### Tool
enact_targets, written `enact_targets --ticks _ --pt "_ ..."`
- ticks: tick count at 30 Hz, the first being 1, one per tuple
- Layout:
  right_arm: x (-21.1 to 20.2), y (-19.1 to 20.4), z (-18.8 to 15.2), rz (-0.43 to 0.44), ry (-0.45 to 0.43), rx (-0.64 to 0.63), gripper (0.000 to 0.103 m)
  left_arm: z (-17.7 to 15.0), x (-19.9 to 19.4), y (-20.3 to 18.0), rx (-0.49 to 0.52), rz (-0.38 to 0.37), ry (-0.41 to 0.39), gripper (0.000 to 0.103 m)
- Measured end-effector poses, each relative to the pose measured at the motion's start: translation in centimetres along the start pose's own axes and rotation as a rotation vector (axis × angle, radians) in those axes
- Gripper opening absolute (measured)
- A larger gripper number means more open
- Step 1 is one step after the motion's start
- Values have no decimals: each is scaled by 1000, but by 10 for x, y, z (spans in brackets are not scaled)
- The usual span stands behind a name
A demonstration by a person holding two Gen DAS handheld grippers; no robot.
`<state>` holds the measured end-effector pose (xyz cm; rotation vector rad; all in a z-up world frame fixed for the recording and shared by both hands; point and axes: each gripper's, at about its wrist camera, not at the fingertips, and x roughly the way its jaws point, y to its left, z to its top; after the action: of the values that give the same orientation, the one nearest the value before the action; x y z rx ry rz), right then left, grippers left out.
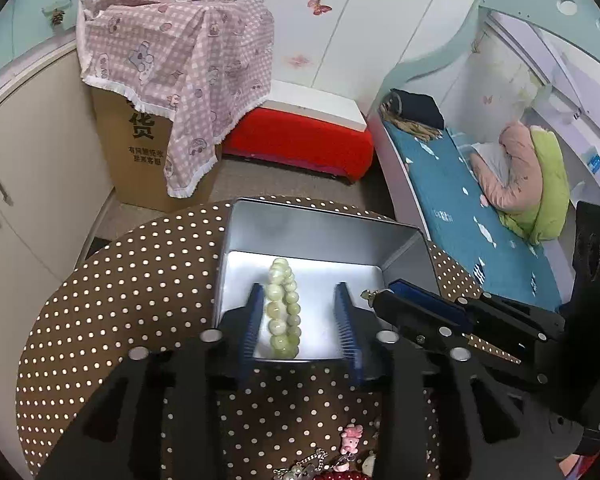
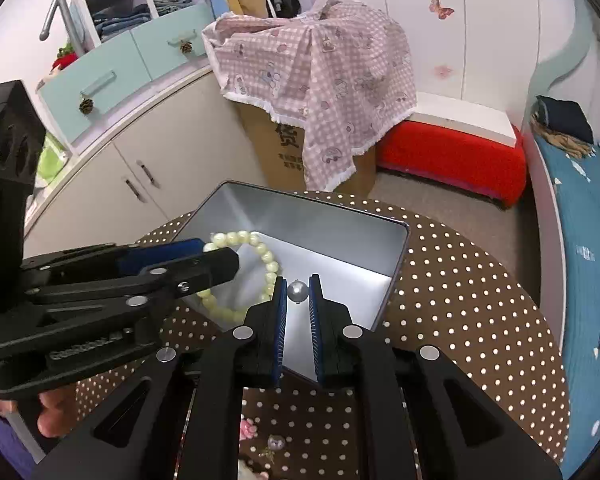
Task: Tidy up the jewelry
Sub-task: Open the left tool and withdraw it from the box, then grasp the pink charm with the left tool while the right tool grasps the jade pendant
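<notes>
A pale green bead bracelet [image 1: 283,308] lies on the floor of an open silver tin [image 1: 320,232] on the table. My left gripper [image 1: 299,291] stands open around the bracelet, which rests next to the left finger; the right pad is well clear of it. From the right wrist view the bracelet [image 2: 270,258] lies curled in the tin [image 2: 300,220], partly hidden under the left gripper [image 2: 216,254]. My right gripper [image 2: 297,283] is shut on a small silver-grey pearl ornament [image 2: 298,291] and hangs over the tin's right half. In the left wrist view the right gripper [image 1: 374,295] reaches in from the right.
The tin sits on a round table with a brown polka-dot cloth [image 1: 140,280]. More jewelry [image 1: 340,456], with a pink charm and chains, lies at the table's near edge. Beyond stand a cloth-draped cardboard box [image 1: 148,148], a red bench [image 1: 300,144] and a bed [image 1: 460,208].
</notes>
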<state>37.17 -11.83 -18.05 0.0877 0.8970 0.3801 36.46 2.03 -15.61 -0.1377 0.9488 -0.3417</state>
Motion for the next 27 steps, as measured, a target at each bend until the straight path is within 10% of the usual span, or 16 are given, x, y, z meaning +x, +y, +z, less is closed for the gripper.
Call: enact_targets --ticks 11,15,27 --pt "-35 -2 -5 -5 -58 27 15 -7 -38 3 -40 -17 -75 61" --pt "-71 5 -12 -55 -125 5 45 -21 -76 7 -35 44 -156 67" --pt "-147 26 -75 -216 -233 -54 57 -106 -136 19 -21 239 -264 73"
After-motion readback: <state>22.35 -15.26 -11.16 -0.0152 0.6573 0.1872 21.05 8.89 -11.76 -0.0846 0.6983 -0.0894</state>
